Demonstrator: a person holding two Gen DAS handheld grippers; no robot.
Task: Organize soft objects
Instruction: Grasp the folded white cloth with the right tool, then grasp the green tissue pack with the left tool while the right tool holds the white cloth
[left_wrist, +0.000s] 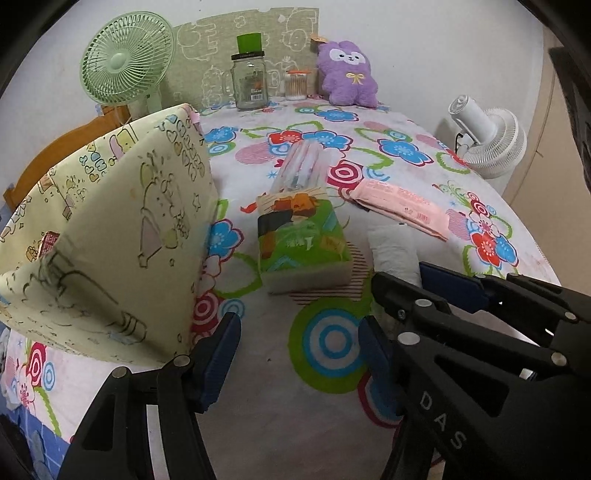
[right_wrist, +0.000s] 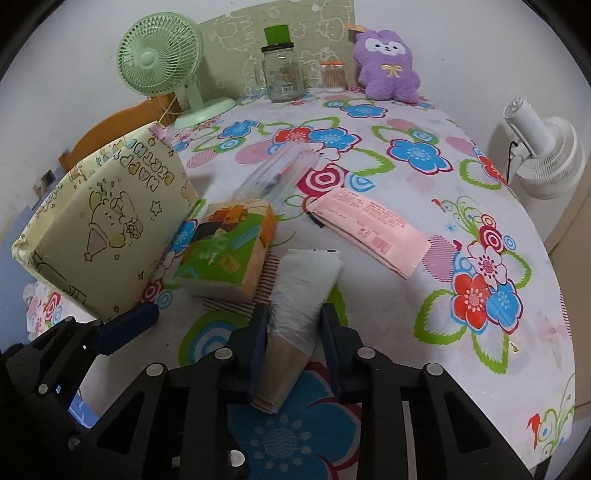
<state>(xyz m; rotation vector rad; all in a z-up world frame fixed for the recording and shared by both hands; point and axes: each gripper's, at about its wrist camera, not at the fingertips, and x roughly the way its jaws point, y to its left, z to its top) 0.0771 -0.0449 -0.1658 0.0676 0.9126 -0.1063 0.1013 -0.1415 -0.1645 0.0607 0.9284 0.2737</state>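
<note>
My right gripper (right_wrist: 293, 328) is shut on a white soft pack (right_wrist: 306, 284) that lies on the flowered tablecloth (right_wrist: 406, 314), with a pad against each of its sides. My left gripper (left_wrist: 297, 325) stands open over bare cloth, nothing between its fingers. It is just right of a tilted yellow cartoon-print fabric box (left_wrist: 110, 229). A green tissue pack (left_wrist: 303, 240) lies beside the box, with a clear plastic pack (left_wrist: 299, 166) behind it. A flat pink pack (right_wrist: 369, 225) lies to the right. A purple plush toy (right_wrist: 388, 70) sits at the far edge.
At the back stand a green desk fan (right_wrist: 162, 59), a glass jar (right_wrist: 280, 74) and a small jar of cotton swabs (right_wrist: 332, 75). A white fan (right_wrist: 543, 151) stands off the table's right edge. A wooden chair back (left_wrist: 55, 155) is behind the box.
</note>
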